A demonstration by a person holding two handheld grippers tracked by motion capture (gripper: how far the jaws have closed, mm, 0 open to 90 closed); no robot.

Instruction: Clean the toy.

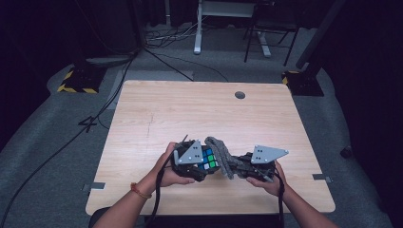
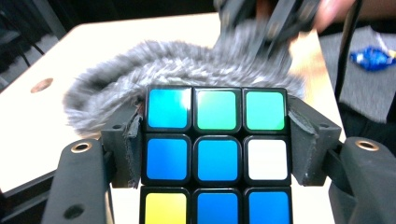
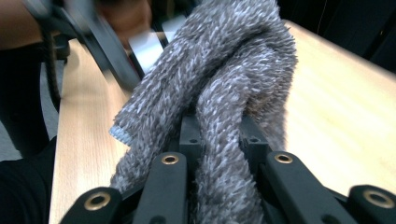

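Cube [image 2: 217,158] bottom row cut off; cloth [image 2: 187,60] top blurred

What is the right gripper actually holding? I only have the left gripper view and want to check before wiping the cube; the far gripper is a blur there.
Observer: The right gripper is shut on a grey fuzzy cloth, bunched between its jaws.
Operator: Is the cloth on the cube yet?
Observer: In the high view the cloth drapes against the puzzle cube, on the side facing the right gripper.
Operator: And where does my left gripper sit?
Observer: The left gripper holds the cube near the front edge of the wooden table, whose far half lies bare.
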